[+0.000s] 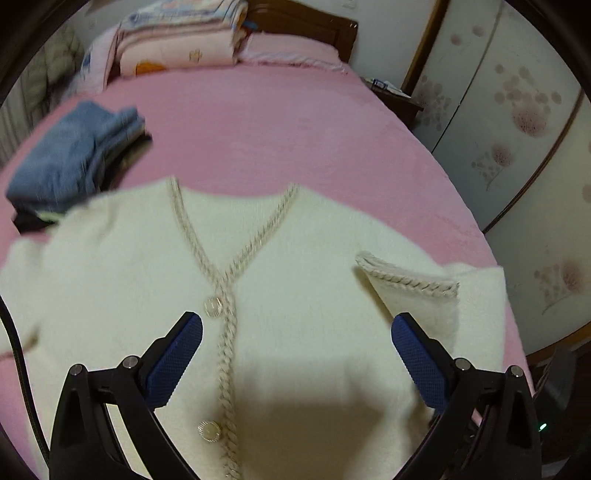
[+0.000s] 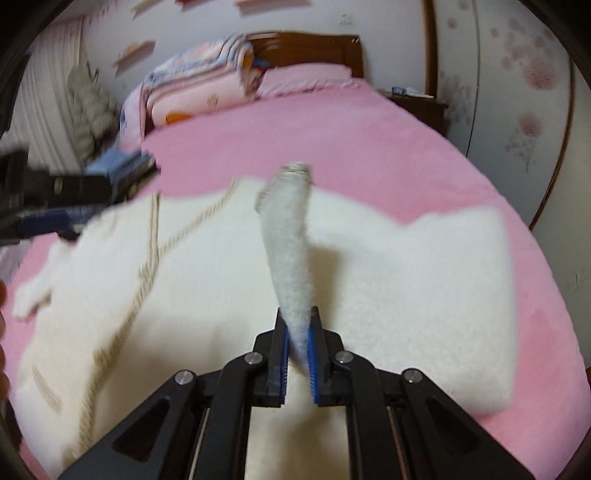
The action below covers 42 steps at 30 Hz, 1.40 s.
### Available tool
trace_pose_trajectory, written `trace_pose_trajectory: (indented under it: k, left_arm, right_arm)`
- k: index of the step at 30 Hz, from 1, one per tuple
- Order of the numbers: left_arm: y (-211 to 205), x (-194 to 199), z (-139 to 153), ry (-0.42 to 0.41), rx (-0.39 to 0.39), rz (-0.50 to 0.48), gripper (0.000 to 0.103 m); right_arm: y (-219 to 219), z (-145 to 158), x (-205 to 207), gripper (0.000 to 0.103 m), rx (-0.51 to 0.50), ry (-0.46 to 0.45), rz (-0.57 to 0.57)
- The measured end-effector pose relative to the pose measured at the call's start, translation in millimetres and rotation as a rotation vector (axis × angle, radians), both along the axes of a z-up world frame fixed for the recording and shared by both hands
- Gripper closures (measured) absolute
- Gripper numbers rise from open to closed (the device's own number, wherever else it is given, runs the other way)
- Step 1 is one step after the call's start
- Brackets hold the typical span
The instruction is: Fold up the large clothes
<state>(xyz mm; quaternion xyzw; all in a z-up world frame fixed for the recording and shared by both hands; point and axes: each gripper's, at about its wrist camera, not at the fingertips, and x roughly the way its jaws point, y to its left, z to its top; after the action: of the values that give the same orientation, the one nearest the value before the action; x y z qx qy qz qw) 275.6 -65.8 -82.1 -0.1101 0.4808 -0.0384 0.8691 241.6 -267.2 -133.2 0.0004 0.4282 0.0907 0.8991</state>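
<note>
Cream cardigan (image 1: 295,302) flat, neckline toward headboard (image 1: 306,26) (sleeve in right tool (image 2: 299,325))

No text, label, brand, number or sign can be read in either view. The folded quilt (image 1: 177,40) at the head of the bed carries only printed coloured patterns, too blurred to tell, and the wardrobe doors (image 1: 517,110) show only a flower decoration, no letters.

Home bedroom: pink-sheeted bed (image 1: 258,122), wooden headboard (image 1: 306,22), folded quilts (image 1: 177,37)
</note>
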Motion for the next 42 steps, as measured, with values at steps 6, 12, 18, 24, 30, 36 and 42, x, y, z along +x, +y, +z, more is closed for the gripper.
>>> trace_pose_trajectory:
  k: [6,12,18,24,30,36,42]
  left_arm:
    - [5.1,1.4,-43.6,0.103,-0.176,-0.058,0.001]
    - [-22.1,7.8,-46.7,0.111,-0.272,-0.154,0.001]
    - [-43.4,21.7,-62.5,0.169,-0.294,-0.21,0.001]
    - [-49.4,30.5,-91.7,0.247,-0.313,-0.211,0.006]
    - [-63.0,38.3,-104.0,0.264,-0.332,-0.216,0.021]
    - [-80.1,46.1,-103.5,0.318,-0.328,-0.264,0.087]
    - [-107.5,41.4,-73.6,0.273,-0.11,-0.355,0.088]
  right_arm:
    - [5.6,-7.4,-7.2,0.088,-0.082,0.009,-0.001]
    - [12.4,-10.1,-16.1,0.066,-0.085,0.038,0.046]
    - [14.8,-4.7,-37.8,0.064,-0.074,0.033,0.049]
    - [5.9,6.7,-62.4,0.064,-0.025,0.012,0.011]
    - [-16.2,5.4,-73.8,0.064,0.015,0.026,-0.083]
    - [-45.8,0.9,-70.2,0.064,0.058,0.057,-0.178]
    - [-77.8,-2.1,-74.2,0.064,0.117,0.079,-0.277]
